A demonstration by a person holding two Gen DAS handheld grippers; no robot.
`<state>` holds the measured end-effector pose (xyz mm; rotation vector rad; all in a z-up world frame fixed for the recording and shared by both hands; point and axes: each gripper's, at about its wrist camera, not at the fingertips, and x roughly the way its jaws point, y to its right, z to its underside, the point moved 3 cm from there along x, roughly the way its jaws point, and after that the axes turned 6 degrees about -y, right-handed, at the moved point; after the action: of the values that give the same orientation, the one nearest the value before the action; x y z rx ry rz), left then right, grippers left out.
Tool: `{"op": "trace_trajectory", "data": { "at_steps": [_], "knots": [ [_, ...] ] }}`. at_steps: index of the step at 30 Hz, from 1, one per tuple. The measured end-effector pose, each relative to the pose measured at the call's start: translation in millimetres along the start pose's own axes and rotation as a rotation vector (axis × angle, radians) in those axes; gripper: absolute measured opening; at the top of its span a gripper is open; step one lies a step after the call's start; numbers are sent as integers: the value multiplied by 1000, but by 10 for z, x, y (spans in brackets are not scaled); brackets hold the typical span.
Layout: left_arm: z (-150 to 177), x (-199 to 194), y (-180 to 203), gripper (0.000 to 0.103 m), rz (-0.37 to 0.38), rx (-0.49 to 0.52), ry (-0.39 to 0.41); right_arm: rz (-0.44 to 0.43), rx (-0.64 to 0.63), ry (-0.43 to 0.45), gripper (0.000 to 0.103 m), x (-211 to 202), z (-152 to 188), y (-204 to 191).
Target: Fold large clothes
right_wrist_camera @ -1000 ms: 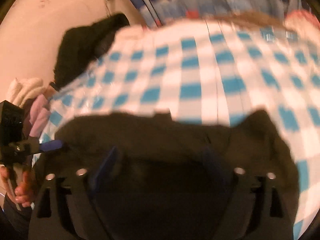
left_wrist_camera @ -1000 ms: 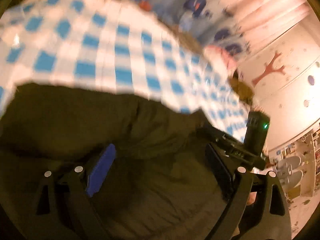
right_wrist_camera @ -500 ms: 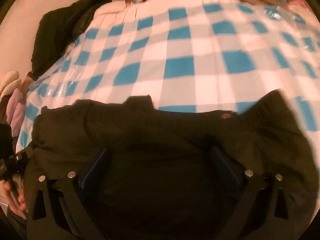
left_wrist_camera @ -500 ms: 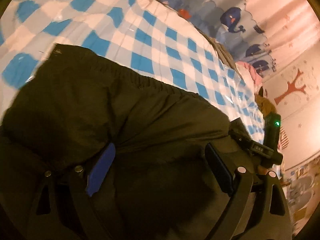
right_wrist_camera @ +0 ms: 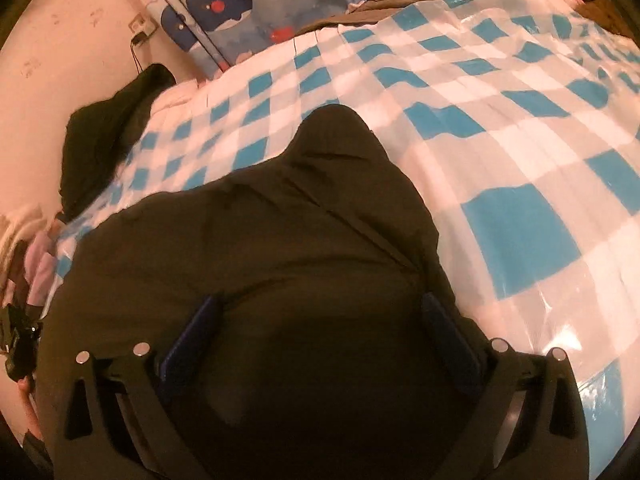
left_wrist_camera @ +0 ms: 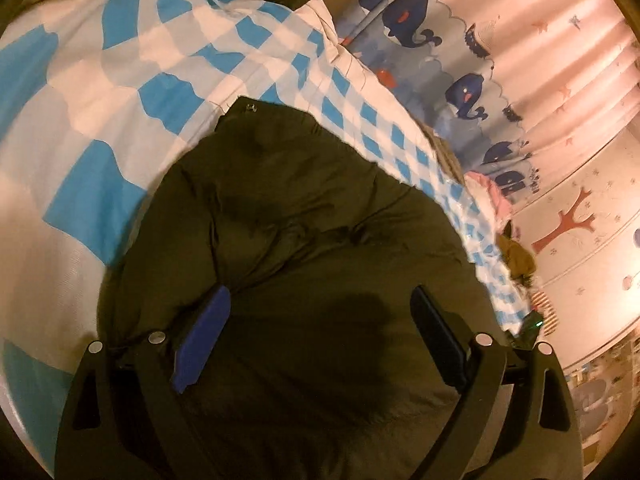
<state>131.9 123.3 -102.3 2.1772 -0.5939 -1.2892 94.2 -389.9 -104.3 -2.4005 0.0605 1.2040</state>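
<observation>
A dark olive padded jacket [left_wrist_camera: 304,216] lies bunched on the blue-and-white checked bed sheet [left_wrist_camera: 92,92]. My left gripper [left_wrist_camera: 320,296] hangs low over its near part, jaws wide open, with fabric beneath and between the fingers but no pad pressing it. In the right wrist view the same jacket [right_wrist_camera: 280,240] fills the lower half, a flap pointing away at the top. My right gripper [right_wrist_camera: 320,300] is open just as wide above it. The left gripper's body [right_wrist_camera: 16,340] peeks in at the left edge, and the right gripper's green light [left_wrist_camera: 536,324] shows at the jacket's right side.
Another dark garment [right_wrist_camera: 104,140] sits at the bed's far corner by the wall. A whale-print curtain [left_wrist_camera: 420,32] hangs behind the bed. Pink clothes [left_wrist_camera: 488,192] and a brown item [left_wrist_camera: 516,256] lie at the far edge. More folded clothes [right_wrist_camera: 24,240] pile at the left.
Both grippers have sunk toward the jacket and rolled slightly. The jacket, earlier spread wide across both views, now lies closer and narrower on the sheet. Both pairs of jaws stay wide apart.
</observation>
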Motion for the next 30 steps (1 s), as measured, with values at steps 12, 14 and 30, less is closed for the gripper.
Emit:
{"op": "trace_trajectory", "data": {
  "at_steps": [12,14,30],
  "knots": [
    [652,-1173,35,88,76,-89,31,-279,23,-23,96,-1340,914,-177],
    [937,-1344,-65,88,100,-132,21,-299,17,-46,96,-1457,1275,-202],
    [1774,-1136,-226,91,330,-392,-43,-461,261,-134,96,-1262,1836,-261]
  ]
}}
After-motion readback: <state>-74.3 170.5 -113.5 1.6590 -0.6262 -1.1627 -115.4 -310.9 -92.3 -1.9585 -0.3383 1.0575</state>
